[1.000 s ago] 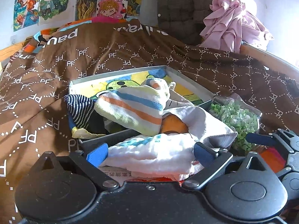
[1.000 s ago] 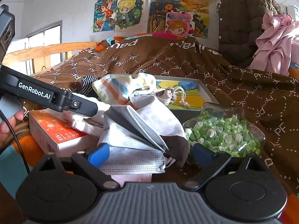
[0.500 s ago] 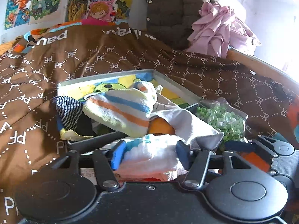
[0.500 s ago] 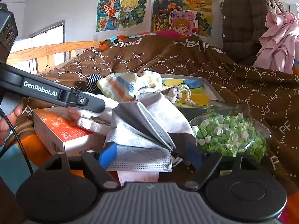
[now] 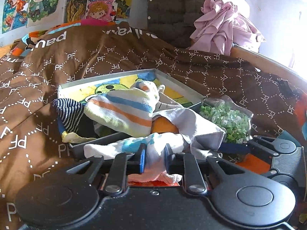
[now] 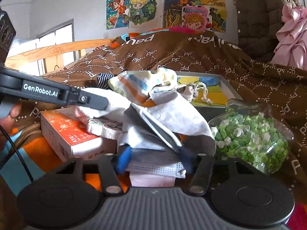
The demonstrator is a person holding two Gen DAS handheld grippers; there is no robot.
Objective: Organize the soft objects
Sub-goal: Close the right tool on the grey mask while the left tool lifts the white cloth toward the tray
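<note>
Closing left claw — white cloth bunched, crosswise

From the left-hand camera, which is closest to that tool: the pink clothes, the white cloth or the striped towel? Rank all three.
1. White cloth: between the left tool's closing pads, at the bottom.
2. Striped towel: just beyond, in the tray, centre.
3. Pink clothes: far back, upper right.

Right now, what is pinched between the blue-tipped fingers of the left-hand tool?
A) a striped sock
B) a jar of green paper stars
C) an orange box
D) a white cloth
D: in the left wrist view the left gripper has its closing pads bunching the white cloth between them.
</note>
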